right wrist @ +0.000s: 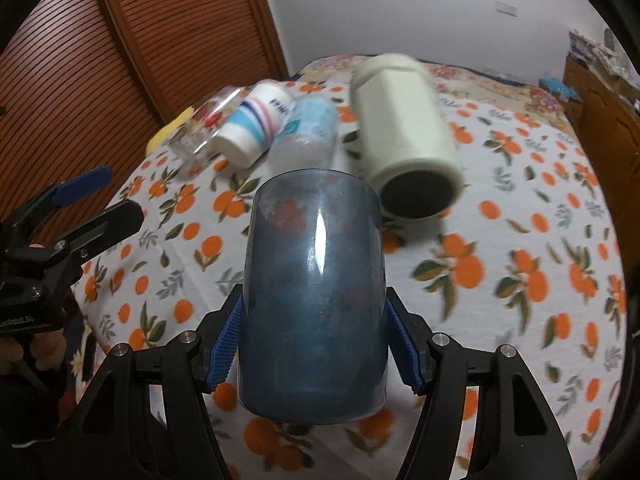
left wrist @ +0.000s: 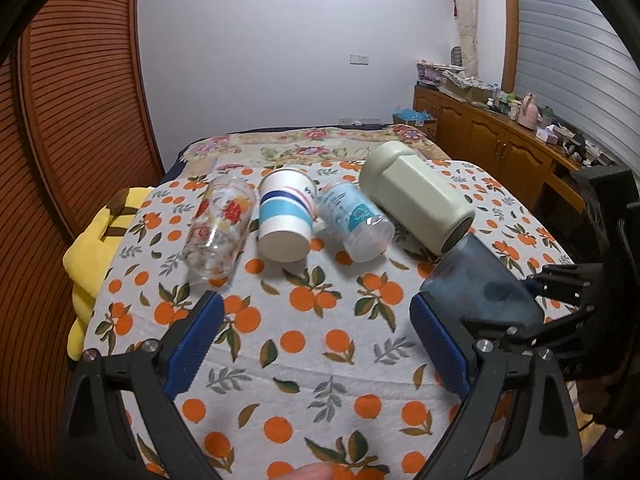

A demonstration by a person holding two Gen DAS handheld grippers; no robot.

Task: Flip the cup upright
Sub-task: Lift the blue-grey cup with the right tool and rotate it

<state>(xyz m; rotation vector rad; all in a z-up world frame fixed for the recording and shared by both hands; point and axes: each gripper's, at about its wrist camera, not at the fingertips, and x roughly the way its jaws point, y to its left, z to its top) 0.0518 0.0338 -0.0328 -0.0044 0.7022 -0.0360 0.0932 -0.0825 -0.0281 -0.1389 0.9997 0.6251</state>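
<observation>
Right wrist view: the right gripper (right wrist: 314, 346) has its blue-padded fingers (right wrist: 224, 356) clamped on both sides of a smoky blue cup (right wrist: 316, 292), which lies along the fingers, lifted above the orange-print cloth (right wrist: 520, 264), one end towards the camera and the far end pointing away. Whether that far end is the mouth or the base cannot be told. Just past the cup's far end and a little to the right lies a pale green mug (right wrist: 404, 124) on its side, its dark mouth facing the fingers. Farther off to the left, three more cups lie in a row, side by side: a clear cup with a light blue print (right wrist: 308, 132), a white paper cup with blue stripes (right wrist: 256, 124) and a clear glass with red flowers (right wrist: 204, 124).

Left wrist view: the left gripper (left wrist: 316, 340) hovers with its fingers (left wrist: 196, 340) spread wide and nothing between them. Beyond them lie the flowered glass (left wrist: 218, 226), the paper cup (left wrist: 285, 216), the blue-print cup (left wrist: 354, 220) and the green mug (left wrist: 416, 198). The blue cup (left wrist: 480, 284), tilted in the right gripper (left wrist: 568, 292), sits just outside the right finger. Bare cloth (left wrist: 312, 360) fills the room between and ahead of the fingers. To the left the cloth ends at a yellow cushion (left wrist: 86, 256) and a slatted wooden door (left wrist: 80, 100); far right stands a wooden cabinet (left wrist: 492, 140).
</observation>
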